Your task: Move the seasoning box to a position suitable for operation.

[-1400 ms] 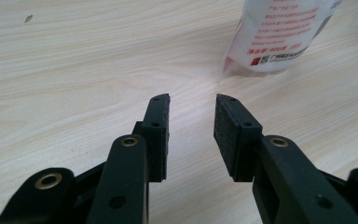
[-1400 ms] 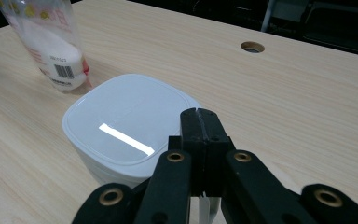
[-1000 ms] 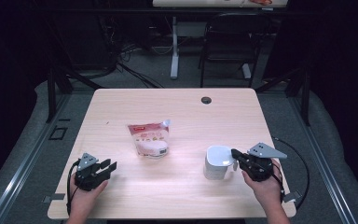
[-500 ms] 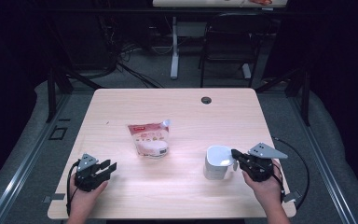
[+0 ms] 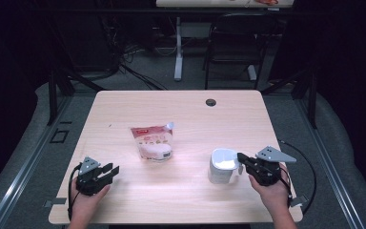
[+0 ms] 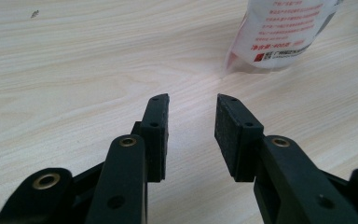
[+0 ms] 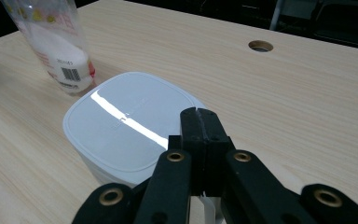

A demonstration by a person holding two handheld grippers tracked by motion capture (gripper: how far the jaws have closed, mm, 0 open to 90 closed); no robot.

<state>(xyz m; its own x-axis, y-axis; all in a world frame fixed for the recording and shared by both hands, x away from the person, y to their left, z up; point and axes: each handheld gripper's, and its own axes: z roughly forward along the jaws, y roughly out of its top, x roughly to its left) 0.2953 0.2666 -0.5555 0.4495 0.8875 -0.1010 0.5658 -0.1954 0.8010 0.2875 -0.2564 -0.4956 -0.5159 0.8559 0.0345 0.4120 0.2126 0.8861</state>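
Left gripper (image 5: 110,170): held low in the person's left hand (image 5: 86,200), jaws parted, nothing between the pads (image 6: 232,128).
Right gripper (image 5: 241,158): held in the right hand (image 5: 270,191), jaws pressed together, pads meeting flush, tips pointing leftward.

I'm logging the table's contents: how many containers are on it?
2. A plastic pouch with a spout stands near the table's middle, ahead of the left gripper. A white lidded container stands to its right, at the right gripper. Nothing seems hidden.
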